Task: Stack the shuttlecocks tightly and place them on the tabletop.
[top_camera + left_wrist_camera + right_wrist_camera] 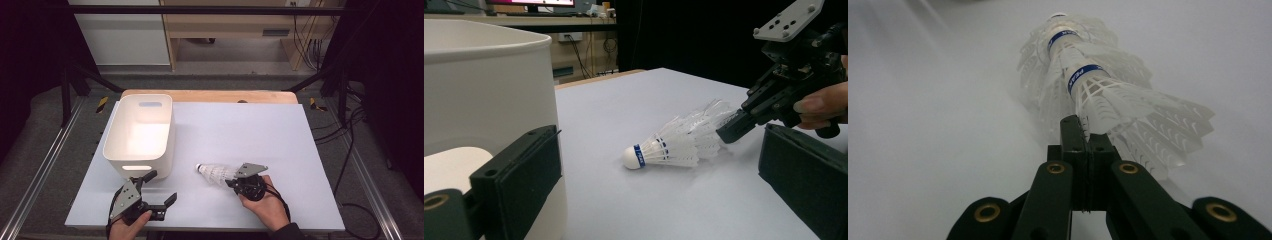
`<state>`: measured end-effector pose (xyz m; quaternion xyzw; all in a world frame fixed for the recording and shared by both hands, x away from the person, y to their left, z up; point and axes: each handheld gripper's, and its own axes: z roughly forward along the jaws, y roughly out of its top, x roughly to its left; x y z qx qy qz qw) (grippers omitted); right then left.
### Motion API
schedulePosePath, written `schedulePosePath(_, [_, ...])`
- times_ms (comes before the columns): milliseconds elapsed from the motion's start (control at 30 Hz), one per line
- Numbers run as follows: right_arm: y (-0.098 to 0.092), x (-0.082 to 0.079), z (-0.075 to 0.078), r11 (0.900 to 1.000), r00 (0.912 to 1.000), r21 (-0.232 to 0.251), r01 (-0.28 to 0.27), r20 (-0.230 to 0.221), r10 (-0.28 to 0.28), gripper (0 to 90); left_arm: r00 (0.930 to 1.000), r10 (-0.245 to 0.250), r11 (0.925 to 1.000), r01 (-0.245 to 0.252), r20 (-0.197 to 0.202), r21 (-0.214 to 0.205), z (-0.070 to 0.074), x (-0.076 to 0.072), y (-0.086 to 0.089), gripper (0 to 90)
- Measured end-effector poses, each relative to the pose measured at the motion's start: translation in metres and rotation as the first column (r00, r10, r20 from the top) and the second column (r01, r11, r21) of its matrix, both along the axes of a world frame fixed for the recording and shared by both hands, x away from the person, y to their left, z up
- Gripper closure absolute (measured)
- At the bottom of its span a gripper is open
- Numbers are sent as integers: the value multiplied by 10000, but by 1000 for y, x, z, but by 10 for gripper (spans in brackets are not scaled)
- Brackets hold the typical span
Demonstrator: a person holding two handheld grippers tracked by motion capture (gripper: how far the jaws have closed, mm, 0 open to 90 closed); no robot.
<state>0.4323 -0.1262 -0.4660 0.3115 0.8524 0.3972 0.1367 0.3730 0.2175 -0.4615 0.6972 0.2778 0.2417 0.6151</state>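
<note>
Two or three white shuttlecocks (212,172) with blue bands are nested into one stack. The stack lies on its side on the white table top, cork end pointing left toward the bin. My right gripper (231,179) is shut, and its jaw tips pinch the rim of the rear feather skirt (1098,107). The left gripper view shows the same stack (674,145) with the right gripper (730,131) at its tail. My left gripper (161,187) stands open near the table's front edge, just below the bin, with nothing between its jaws.
A white plastic bin (112,135) with handle slots stands at the left of the table, close to my left gripper (659,165). The white table top (260,130) stretches to the right and back. Black frame bars and cables lie beyond the table.
</note>
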Motion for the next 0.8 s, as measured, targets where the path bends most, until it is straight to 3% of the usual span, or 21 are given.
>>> schedulePosePath(267, [13, 4, -2, 9997, 9996, 127, -221, 194, 218, 898, 10000, -25, 10000, 25, 4, 9, 0, 0, 0, 32])
schedulePosePath(600, [15, 5, -4, 9997, 9992, 3, -258, 297, 258, 894, 10000, -59, 10000, 59, 7, 22, 0, 0, -1, 32])
schedulePosePath(800, [17, 4, -6, 9988, 9987, -293, -404, 290, 412, 830, 10000, -90, 10000, 90, 2, 33, 0, 0, -1, 34])
